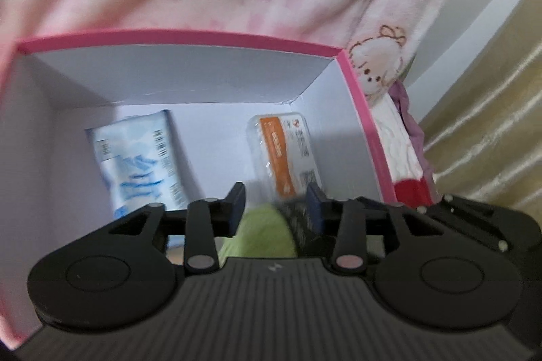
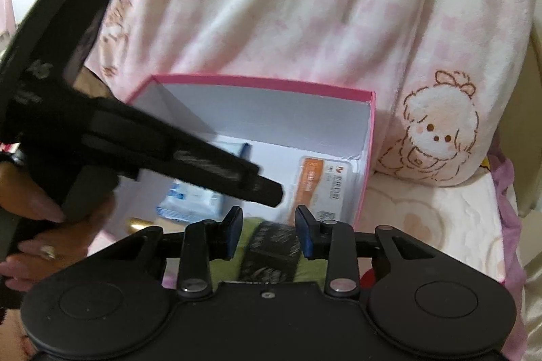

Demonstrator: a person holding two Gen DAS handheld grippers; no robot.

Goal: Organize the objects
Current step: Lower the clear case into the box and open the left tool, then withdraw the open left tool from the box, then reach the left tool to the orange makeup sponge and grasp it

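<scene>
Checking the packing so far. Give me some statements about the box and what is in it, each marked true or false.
1. The box has a pink rim. True.
2. A blue and white packet lies on the box floor. True.
3. The orange-labelled pack lies outside the box. False: it is inside, near the right wall.
4. The box has a closed lid. False: it is open at the top.
5. A cartoon animal is printed on the blanket beside the box. True.

— What do the grippers look like?
— Black left gripper (image 1: 276, 201) and right gripper (image 2: 269, 230), ribbed housings, silver pivot screws, dark blue pads (image 2: 233, 232).
— The hand (image 2: 40, 225) beside it?
— Wears a ring (image 2: 47, 251).
</scene>
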